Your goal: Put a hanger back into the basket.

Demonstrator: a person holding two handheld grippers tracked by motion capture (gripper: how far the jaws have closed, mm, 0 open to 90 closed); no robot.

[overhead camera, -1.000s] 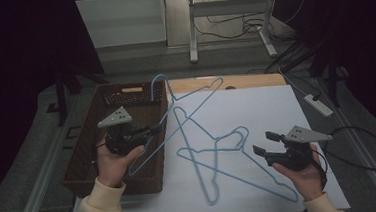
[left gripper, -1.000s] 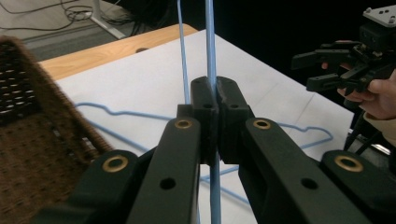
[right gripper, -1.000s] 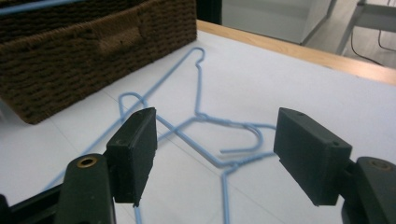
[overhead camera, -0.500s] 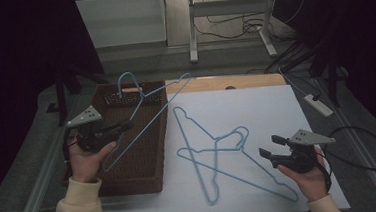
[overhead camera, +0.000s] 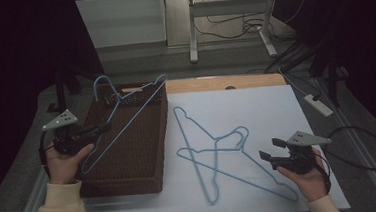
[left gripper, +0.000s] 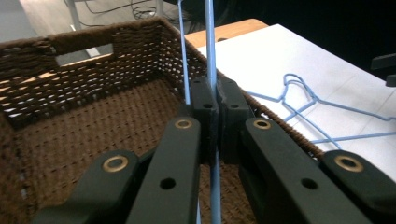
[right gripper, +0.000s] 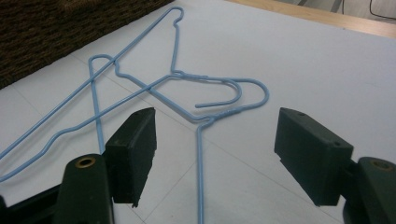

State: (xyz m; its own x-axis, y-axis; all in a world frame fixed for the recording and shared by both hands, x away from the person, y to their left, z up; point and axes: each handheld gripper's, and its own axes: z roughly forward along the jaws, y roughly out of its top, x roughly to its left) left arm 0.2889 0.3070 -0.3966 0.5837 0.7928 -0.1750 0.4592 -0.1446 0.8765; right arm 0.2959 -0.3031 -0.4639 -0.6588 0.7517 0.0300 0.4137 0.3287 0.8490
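My left gripper (overhead camera: 102, 127) is shut on a blue wire hanger (overhead camera: 131, 112) and holds it tilted over a brown wicker basket (overhead camera: 164, 137), hook toward the basket's far wall. In the left gripper view the jaws (left gripper: 212, 100) pinch the hanger's wire (left gripper: 210, 46) above the basket's inside (left gripper: 84, 42). Two more blue hangers (overhead camera: 214, 144) lie crossed on the white sheet (overhead camera: 261, 106). My right gripper (overhead camera: 271, 149) stands open just right of them, nothing between its jaws. In the right gripper view (right gripper: 217, 140) the crossed hangers (right gripper: 187, 77) lie just ahead.
The basket sits at the table's left, against the white sheet. A strip of wooden tabletop (overhead camera: 224, 82) shows behind the sheet. A white power strip (overhead camera: 318, 104) with its cable lies off the right edge. Metal legs (overhead camera: 192, 30) stand beyond the table.
My left hand has carried the held hanger leftward, from over the sheet's edge to over the basket. The right gripper has stayed where it was, open.
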